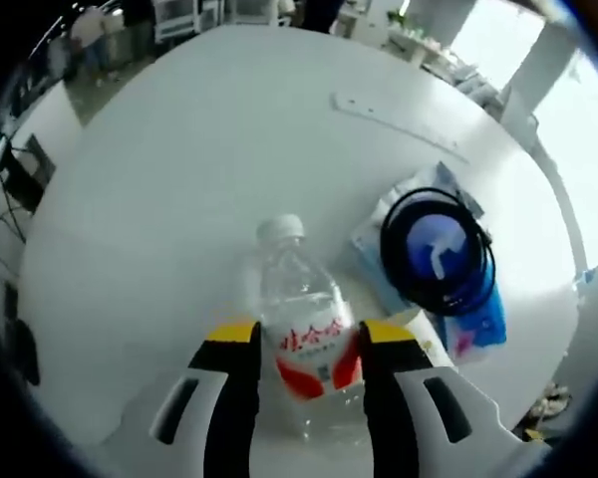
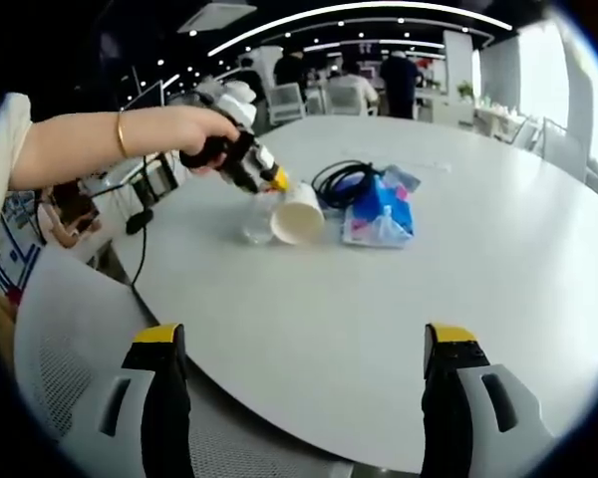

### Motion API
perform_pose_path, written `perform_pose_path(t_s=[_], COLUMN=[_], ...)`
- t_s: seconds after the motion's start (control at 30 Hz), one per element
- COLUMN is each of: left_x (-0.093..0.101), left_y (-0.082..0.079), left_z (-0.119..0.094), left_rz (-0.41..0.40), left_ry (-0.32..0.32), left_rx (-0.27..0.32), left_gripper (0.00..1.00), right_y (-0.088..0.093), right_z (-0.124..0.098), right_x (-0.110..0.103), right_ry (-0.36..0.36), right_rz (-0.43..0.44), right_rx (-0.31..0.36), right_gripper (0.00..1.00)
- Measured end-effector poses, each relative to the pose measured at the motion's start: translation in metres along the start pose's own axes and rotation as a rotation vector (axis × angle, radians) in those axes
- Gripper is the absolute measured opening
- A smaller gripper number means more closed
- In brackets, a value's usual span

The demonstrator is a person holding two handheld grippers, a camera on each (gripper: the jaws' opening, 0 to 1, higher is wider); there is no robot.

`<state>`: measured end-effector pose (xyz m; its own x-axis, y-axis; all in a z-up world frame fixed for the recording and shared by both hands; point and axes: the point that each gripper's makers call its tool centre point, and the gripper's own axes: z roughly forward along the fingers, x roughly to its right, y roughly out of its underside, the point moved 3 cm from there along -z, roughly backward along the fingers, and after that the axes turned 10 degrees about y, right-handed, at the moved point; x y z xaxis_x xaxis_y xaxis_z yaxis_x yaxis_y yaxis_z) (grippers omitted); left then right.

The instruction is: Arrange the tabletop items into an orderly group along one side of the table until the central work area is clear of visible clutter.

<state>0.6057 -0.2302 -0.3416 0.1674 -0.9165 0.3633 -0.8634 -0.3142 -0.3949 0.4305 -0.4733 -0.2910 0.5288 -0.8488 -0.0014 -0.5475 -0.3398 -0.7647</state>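
Gripping the clear water bottle (image 1: pixel 304 329) between its 2 yellow-tipped jaws, your left gripper (image 1: pixel 309 344) has the label section clamped, cap pointing away from you across the white round table (image 1: pixel 199 179). Squeeze at the label, not the soft lower body, since thin plastic like this will likely dent and slip if you press harder. Just beside the bottle sits a paper cup (image 2: pixel 299 211) lying on its side, so lift the bottle a little before you slide it, or you may roll the cup off line. Next out lies a blue tissue pack (image 2: pixel 381 214) with a coiled black cable (image 1: pixel 439 249) resting on it; those 3 items already form a loose cluster, and I'd judge the bottle should be stood upright touching that group rather than carried elsewhere. Your right gripper (image 2: pixel 304 383) hangs near the table edge with its jaws spread wide and nothing between them, well apart from the cluster. Bring it in to steady the cup while you set the bottle down.
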Motion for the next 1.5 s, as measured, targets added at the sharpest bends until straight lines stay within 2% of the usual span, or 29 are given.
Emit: perform_pose_path(t_s=[0.2, 0.3, 0.33, 0.37, 0.5, 0.57, 0.63, 0.67, 0.97, 1.17, 1.33, 1.5], left_x=[-0.003, -0.004, -0.003, -0.003, -0.002, -0.001, 0.002, 0.0, 0.002, 0.005, 0.011, 0.012], left_y=[0.002, 0.003, 0.005, 0.006, 0.002, 0.0, -0.009, -0.01, -0.006, -0.002, -0.011, -0.021], left_z=[0.005, 0.011, 0.012, 0.012, 0.011, 0.009, 0.005, 0.007, 0.007, 0.002, -0.005, -0.014], left_rz=[-0.062, -0.135, -0.198, -0.215, -0.128, -0.061, 0.033, 0.072, 0.071, 0.115, 0.207, 0.216], left_ry=[0.019, 0.062, 0.071, 0.079, 0.067, 0.055, 0.039, 0.03, 0.072, 0.101, 0.136, 0.144], left_rx=[-0.017, -0.023, -0.03, -0.037, -0.041, -0.043, -0.013, -0.032, -0.008, -0.03, 0.027, 0.067], left_gripper=[0.39, 0.4, 0.4, 0.39, 0.38, 0.36, 0.34, 0.33, 0.32, 0.32, 0.31, 0.31], right_y=[0.0, 0.0, 0.0, 0.0, 0.001, 0.001, 0.001, 0.001, 0.001, 0.002, 0.001, 0.001], right_z=[0.0, 0.0, 0.0, 0.0, 0.0, 0.0, 0.0, 0.0, 0.001, 0.001, 0.001, 0.001], right_x=[-0.001, 0.0, 0.0, 0.0, 0.0, 0.0, 0.0, 0.0, 0.0, -0.001, -0.002, -0.002], right_ry=[-0.001, -0.001, -0.001, -0.001, 0.0, 0.0, 0.001, 0.0, -0.005, -0.009, -0.01, -0.01], right_rz=[0.0, 0.0, 0.0, 0.0, 0.0, 0.0, 0.0, 0.0, -0.004, -0.011, -0.015, -0.018], right_rx=[0.0, 0.0, 0.001, 0.001, -0.002, -0.002, -0.002, -0.002, -0.006, -0.008, -0.009, -0.009], right_gripper=[0.97, 0.97, 0.97, 0.97, 0.97, 0.97, 0.97, 0.97, 0.97, 0.97, 0.97, 0.97])
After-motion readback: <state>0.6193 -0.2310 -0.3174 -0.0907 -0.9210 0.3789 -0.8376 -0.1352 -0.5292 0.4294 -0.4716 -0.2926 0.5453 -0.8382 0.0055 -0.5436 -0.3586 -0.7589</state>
